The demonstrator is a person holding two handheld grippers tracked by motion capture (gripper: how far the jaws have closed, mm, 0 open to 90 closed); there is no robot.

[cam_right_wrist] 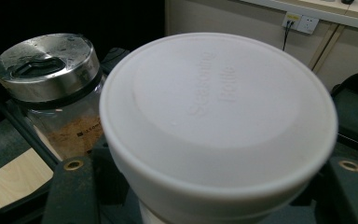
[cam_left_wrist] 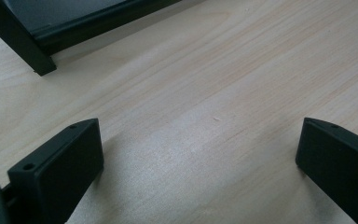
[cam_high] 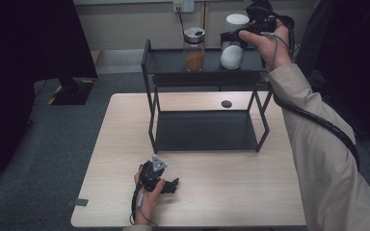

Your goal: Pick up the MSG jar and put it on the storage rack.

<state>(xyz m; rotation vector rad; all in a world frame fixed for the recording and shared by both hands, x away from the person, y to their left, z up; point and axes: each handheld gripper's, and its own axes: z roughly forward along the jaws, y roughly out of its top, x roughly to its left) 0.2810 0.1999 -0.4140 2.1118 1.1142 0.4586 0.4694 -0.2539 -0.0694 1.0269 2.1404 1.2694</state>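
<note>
A black two-tier rack (cam_high: 204,79) stands on the light wooden table (cam_high: 115,159). Its top shelf holds a glass jar of brown powder (cam_high: 194,48) with a metal lid (cam_right_wrist: 46,65), and to its right a white-lidded jar (cam_high: 233,43) with white contents. My right gripper (cam_high: 234,36) is at that white-lidded jar (cam_right_wrist: 216,107), open, one jaw on each side just under the lid; the lid hides any contact. Near the table's front edge my left gripper (cam_high: 173,185) lies low and open, bare wood between its jaws in the left gripper view (cam_left_wrist: 198,154).
The rack's lower shelf (cam_high: 204,130) carries nothing. A small black disc (cam_high: 226,103) lies on the table behind the rack. A rack foot (cam_left_wrist: 39,65) stands ahead of the left gripper. A wall socket (cam_high: 183,6) and a dark chair (cam_high: 67,48) are beyond the table.
</note>
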